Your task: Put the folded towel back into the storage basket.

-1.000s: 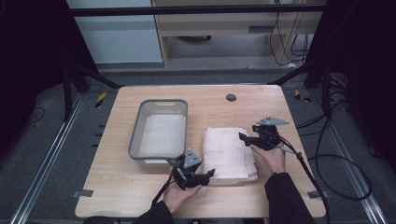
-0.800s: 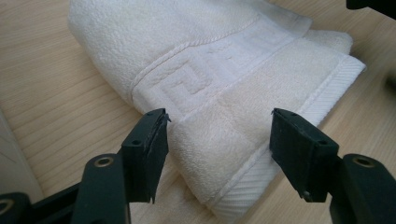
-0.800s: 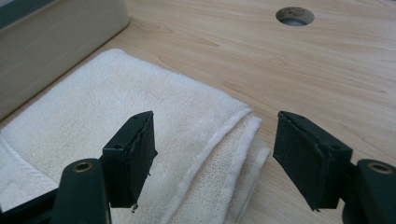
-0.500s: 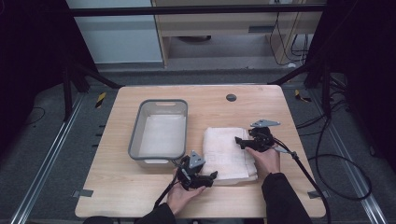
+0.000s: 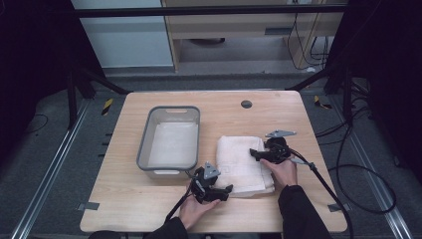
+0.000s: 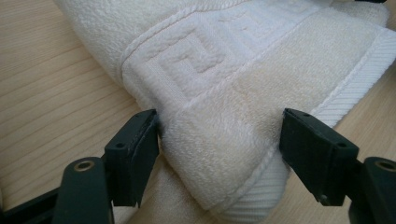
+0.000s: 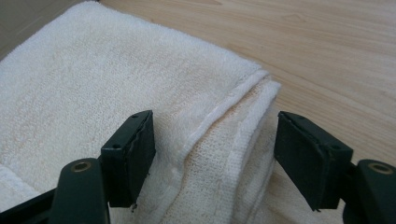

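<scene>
Since the earlier frame the right gripper (image 5: 255, 153) has sunk a little toward the towel (image 5: 242, 162) and shifted slightly toward the person; the left gripper (image 5: 225, 191) has kept its place, and its jaws have just been opening, with the towel's near corner between them.

Left gripper: in the left gripper view (image 6: 219, 140) the jaws stand wide apart. The folded corner of the towel (image 6: 233, 93) lies between them; the left jaw's pad sits just at the cloth's edge, the right pad is clear of it. Not clamped. A woven key-pattern band runs across the cloth ahead of the jaws, and a ribbed hem is toward the right jaw. Bare wood of the table (image 6: 51, 88) is to the left of the left jaw.

Right gripper: in the right gripper view (image 7: 215, 149) the jaws are apart, over the stacked folded edge of the towel (image 7: 116, 88). The layered hem runs up between the two jaws; neither pad presses on it. Table wood (image 7: 336, 56) lies beyond and to the right of the right jaw.

High view: the towel lies folded on the table (image 5: 298, 109), between the two grippers, left gripper at its near corner, right gripper at its right edge. A grey tub (image 5: 144, 144) stands beyond the left gripper, just beside the towel's left edge.
</scene>
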Tool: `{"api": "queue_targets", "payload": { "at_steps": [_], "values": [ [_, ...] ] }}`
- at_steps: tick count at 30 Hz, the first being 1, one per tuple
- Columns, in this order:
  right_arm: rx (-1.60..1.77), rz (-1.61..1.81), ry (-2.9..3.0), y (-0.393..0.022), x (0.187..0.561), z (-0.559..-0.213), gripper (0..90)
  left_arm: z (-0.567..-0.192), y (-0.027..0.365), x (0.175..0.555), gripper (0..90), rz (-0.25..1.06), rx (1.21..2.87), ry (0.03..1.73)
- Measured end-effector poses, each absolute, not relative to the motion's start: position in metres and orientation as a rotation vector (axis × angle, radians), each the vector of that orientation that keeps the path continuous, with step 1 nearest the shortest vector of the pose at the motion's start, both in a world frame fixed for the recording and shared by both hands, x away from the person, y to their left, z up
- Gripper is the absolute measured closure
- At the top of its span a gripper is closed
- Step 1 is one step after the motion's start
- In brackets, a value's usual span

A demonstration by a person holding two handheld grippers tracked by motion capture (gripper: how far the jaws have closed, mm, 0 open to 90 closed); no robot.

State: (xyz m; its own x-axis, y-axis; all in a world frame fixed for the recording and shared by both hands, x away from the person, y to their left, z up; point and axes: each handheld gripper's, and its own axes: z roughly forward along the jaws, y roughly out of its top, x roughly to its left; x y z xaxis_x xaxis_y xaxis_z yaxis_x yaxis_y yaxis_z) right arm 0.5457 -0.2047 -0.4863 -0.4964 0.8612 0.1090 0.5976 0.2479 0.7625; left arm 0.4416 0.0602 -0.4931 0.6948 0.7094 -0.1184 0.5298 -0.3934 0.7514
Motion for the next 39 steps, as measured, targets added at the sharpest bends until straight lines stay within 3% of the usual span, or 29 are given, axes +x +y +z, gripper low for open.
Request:
{"api": "queue_targets", "payload": {
  "at_steps": [23, 39],
  "values": [
    [1.481, 1.151, 2.215, -0.207, 0.55, -0.497, 30.4, -0.5, 0.058, 0.447, 27.8, 0.207, 2.105, 0.977],
    [1.55, 1.202, 2.251, -0.206, 0.551, -0.497, 47.4, -0.498, 0.056, 0.448, 35.2, 0.171, 2.122, 0.968]
  ]
}}
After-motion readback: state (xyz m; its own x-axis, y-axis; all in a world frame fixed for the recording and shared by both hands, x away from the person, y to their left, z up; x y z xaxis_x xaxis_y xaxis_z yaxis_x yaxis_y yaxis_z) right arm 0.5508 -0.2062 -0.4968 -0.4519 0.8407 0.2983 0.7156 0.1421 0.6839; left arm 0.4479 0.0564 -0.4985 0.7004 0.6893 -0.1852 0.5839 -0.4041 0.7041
